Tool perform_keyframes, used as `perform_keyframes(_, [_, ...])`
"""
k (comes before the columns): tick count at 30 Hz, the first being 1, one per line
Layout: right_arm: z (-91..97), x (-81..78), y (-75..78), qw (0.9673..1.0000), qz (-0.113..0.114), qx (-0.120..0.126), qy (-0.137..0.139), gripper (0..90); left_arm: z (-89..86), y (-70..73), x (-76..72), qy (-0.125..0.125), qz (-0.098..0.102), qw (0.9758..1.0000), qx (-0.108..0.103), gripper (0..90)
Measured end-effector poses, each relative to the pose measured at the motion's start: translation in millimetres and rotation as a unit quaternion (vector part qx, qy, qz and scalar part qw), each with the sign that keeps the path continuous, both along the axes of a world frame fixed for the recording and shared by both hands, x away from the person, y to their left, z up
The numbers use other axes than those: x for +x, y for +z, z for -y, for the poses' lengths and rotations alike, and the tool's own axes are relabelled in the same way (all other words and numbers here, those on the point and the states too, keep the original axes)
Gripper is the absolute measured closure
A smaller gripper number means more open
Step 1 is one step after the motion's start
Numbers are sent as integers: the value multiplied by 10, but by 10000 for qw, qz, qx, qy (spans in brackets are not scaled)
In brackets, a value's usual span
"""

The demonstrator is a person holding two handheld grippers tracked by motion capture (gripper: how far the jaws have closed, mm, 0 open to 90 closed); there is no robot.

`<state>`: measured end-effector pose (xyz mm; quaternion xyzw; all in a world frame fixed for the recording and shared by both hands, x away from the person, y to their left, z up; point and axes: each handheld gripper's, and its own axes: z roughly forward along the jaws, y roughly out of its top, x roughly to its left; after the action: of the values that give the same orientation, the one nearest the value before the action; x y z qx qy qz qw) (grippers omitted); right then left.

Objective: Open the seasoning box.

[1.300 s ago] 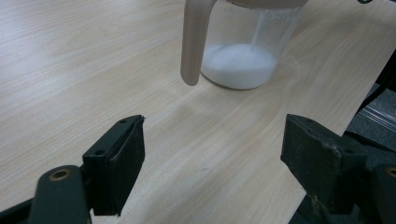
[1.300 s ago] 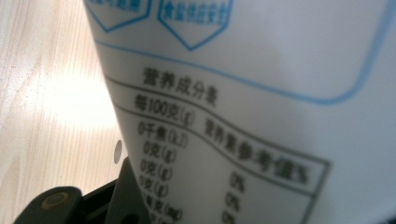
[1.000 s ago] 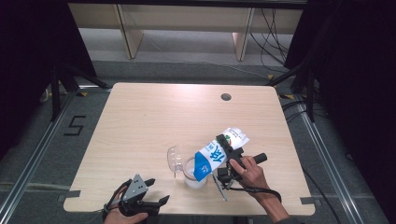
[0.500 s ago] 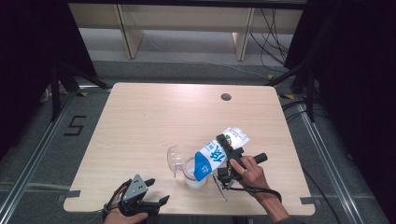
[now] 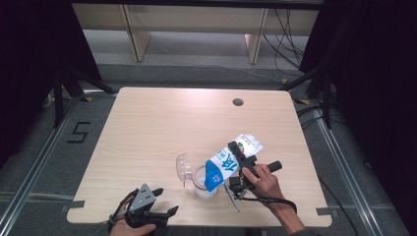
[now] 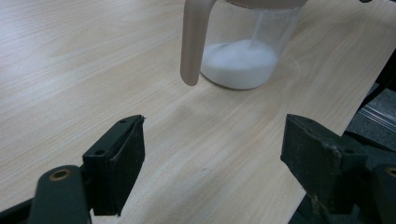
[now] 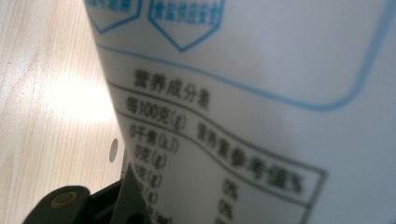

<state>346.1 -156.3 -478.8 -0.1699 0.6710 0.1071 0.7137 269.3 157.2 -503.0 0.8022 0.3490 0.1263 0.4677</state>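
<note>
High view: right tool [image 5: 235, 164] grips a tilted blue-and-white salt bag [image 5: 227, 162] over a clear plastic jug [image 5: 202, 181]; left tool [image 5: 158, 202] gapes empty.

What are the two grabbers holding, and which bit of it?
The right gripper clamps the blue-and-white bag around its middle, tipped over the jar. The left gripper is open, holding nothing.

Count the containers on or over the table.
2: a clear jar holding white powder near the table's front edge, and a blue-and-white bag tilted over it in the right gripper. Nothing seems hidden.
</note>
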Motion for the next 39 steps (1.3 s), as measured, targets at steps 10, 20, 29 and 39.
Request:
perform_keyframes(10, [-18,6,37,9993,151,-324,124,624,5,-2,-2,29,-13,10000,-46,212])
perform_keyframes(20, [-12,-7,40,9997,90,-228,18,631,1,-1,0,1,-8,10000,-8,212])
perform_keyframes(29, [-16,-9,43,9995,116,-284,43,639,0,-1,0,2,-14,10000,-11,213])
perform_keyframes(39, [-19,-3,42,9995,138,-279,112,650,0,0,1,2,-7,10000,-5,212])
